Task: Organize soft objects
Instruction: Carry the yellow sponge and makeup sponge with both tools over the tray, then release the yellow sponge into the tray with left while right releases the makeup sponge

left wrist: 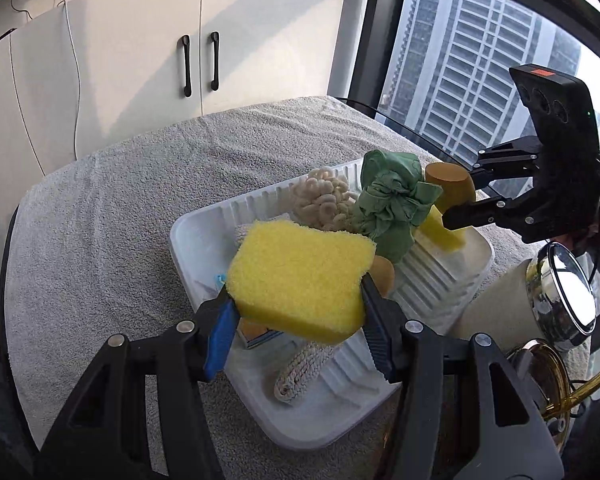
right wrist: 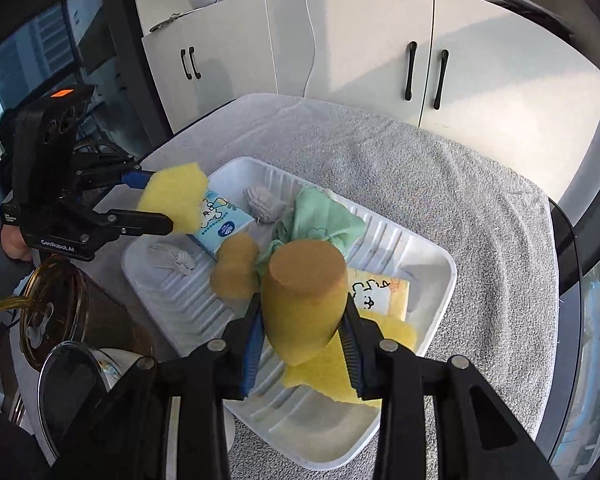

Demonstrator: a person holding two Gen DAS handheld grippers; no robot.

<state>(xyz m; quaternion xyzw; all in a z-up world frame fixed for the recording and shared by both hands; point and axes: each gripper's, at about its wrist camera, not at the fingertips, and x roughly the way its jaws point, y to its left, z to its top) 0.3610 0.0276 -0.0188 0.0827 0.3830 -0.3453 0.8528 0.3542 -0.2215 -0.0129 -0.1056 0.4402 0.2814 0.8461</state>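
My left gripper [left wrist: 296, 304] is shut on a yellow sponge [left wrist: 300, 276] and holds it above the near end of the white ribbed tray [left wrist: 204, 220]; it shows too in the right wrist view [right wrist: 156, 204]. My right gripper [right wrist: 300, 344] is shut on a tan rounded sponge [right wrist: 304, 300] above the tray [right wrist: 428, 260]; it appears in the left wrist view [left wrist: 460, 200]. In the tray lie a green cloth [left wrist: 392, 204], a cream knit piece [left wrist: 324, 196], a tissue pack [right wrist: 220, 220], another tan sponge [right wrist: 236, 264], a flat yellow sponge [right wrist: 324, 376] and a printed yellow pack [right wrist: 380, 292].
The tray sits on a grey towel [left wrist: 120, 208] covering a round table. A cream cup with a chrome lid [left wrist: 540, 300] and an amber tumbler [right wrist: 60, 308] stand beside the tray. White cabinets [left wrist: 140, 52] are behind, a window [left wrist: 480, 60] at the side.
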